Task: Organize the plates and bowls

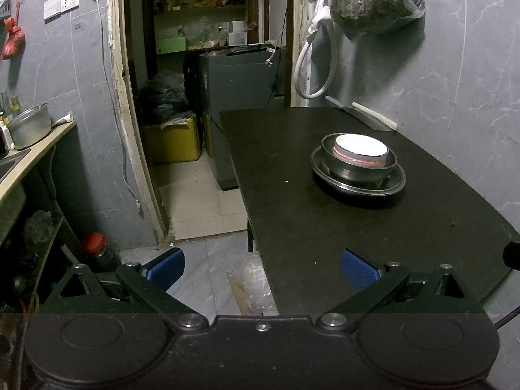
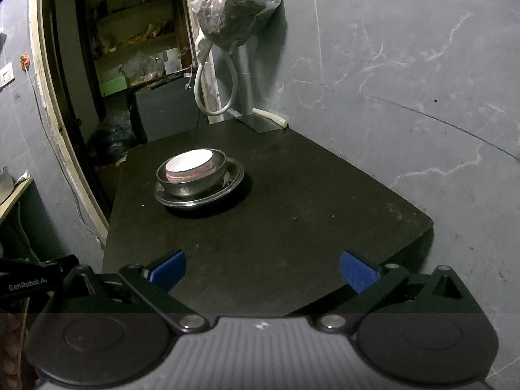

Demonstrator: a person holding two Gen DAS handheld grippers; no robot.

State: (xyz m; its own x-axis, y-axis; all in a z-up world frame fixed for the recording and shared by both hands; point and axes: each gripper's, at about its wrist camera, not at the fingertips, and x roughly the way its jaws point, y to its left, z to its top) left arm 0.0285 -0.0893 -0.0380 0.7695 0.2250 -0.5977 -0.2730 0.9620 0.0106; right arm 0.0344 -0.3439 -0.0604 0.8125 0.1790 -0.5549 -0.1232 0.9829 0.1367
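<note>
Hovering at the near end of the black table (image 1: 325, 227), the left gripper (image 1: 262, 271) has its blue-padded fingers (image 1: 165, 268) spread wide with nothing between them; it hangs off the table's near-left corner, one finger over the tiled floor (image 1: 201, 195), the other over the tabletop. Right gripper (image 2: 262, 271) likewise wide and empty, set just short of the table's near edge and looking along its length; the edge of the left unit shows at far left of its view. Bare tabletop between both grippers and the dishes. Toward the far half of the table, nearer the wall-side edge, sits one nested stack: a steel plate (image 1: 357, 188) at the bottom, a steel bowl (image 1: 357, 162) standing in it, and a white bowl with a red band (image 1: 361, 149) set inside the steel bowl, all upright. Well apart from both grippers. At the table's far wall-side corner lies a cleaver (image 1: 367, 115) with a pale handle, against the grey tiled wall. Above it hang a white hose (image 1: 312, 65) and a plastic bag (image 1: 373, 0) of dark contents. Beyond the table's far end, an open doorway to a storeroom with shelves (image 1: 201, 9). At left, a counter with a metal pot (image 1: 29, 126).
</note>
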